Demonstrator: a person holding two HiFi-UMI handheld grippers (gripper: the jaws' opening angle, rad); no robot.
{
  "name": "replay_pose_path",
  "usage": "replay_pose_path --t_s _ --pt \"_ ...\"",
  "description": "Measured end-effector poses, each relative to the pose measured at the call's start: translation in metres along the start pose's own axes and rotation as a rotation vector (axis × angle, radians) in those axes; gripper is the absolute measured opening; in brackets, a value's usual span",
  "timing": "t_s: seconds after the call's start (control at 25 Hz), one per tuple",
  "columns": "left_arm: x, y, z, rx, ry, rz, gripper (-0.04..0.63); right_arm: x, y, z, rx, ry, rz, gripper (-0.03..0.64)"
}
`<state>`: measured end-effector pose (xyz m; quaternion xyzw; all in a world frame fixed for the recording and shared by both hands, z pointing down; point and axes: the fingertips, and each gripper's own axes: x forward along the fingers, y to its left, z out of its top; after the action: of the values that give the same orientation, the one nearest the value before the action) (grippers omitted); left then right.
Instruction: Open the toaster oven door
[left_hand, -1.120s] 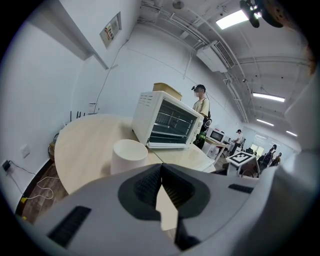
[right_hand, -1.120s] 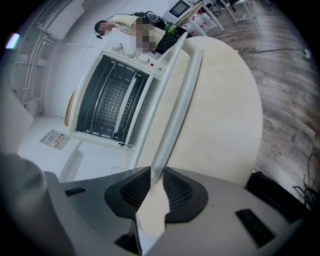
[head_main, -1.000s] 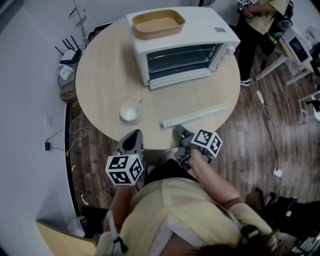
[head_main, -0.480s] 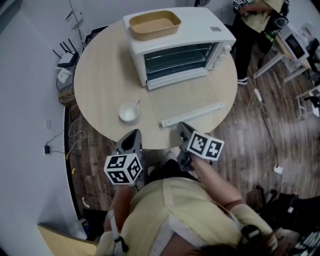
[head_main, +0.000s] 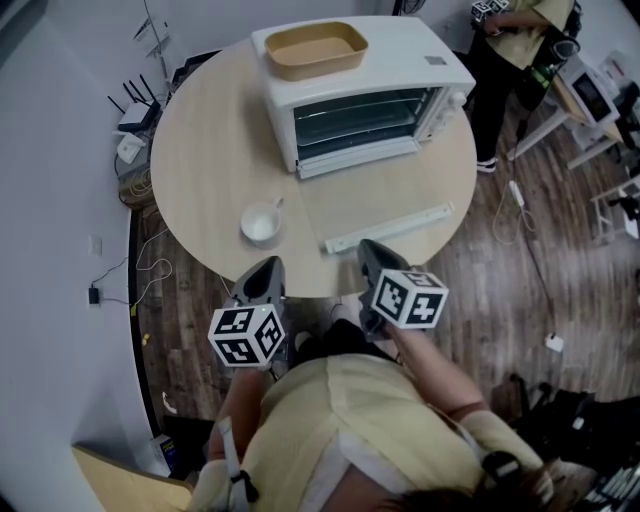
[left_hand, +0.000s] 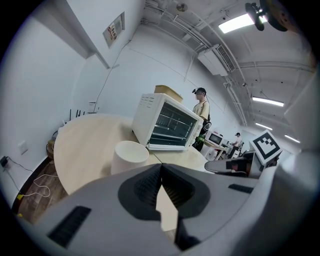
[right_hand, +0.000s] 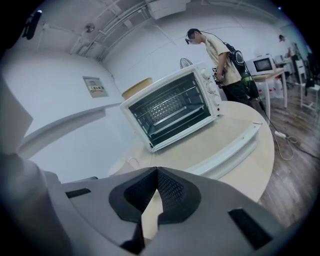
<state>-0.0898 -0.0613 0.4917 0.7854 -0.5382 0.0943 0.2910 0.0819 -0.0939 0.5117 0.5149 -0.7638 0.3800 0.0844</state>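
Here: one toaster oven (head_main: 405, 60), one cup (head_main: 262, 223), one dish (head_main: 300, 69).

Right gripper (head_main: 372, 250) has clamped its jaws together, nothing between them (half apart a second ago), and it has rolled, its cube (head_main: 408, 298) now turned more face-up.

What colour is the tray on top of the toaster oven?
Light tan. The tray shows best in the head view.

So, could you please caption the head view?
Toaster oven door open flat over round table; left gripper and right gripper shut, empty.
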Motion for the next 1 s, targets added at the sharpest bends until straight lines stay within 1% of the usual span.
replay_pose_path --t_s 0.12,0.32,0.64,1.0 --pt "0.0004 0.0007 -0.0002 -0.005 0.001 0.002 0.003 -0.0006 0.0029 0.0047 -0.08 -0.009 -0.008 0.003" --pt "0.0008 0.0017 -0.0005 -0.013 0.001 0.005 0.003 -0.0006 0.0054 0.0068 -0.151 0.0 -0.014 0.003" --pt "0.0013 0.0032 -0.0005 -0.021 0.0 0.008 0.003 -0.0001 0.0072 0.0067 -0.166 0.003 -0.007 0.002" --pt "0.0047 0.0018 -0.0006 -0.022 -0.002 0.002 0.003 -0.0014 0.0076 0.0095 -0.219 0.0 -0.017 0.002"
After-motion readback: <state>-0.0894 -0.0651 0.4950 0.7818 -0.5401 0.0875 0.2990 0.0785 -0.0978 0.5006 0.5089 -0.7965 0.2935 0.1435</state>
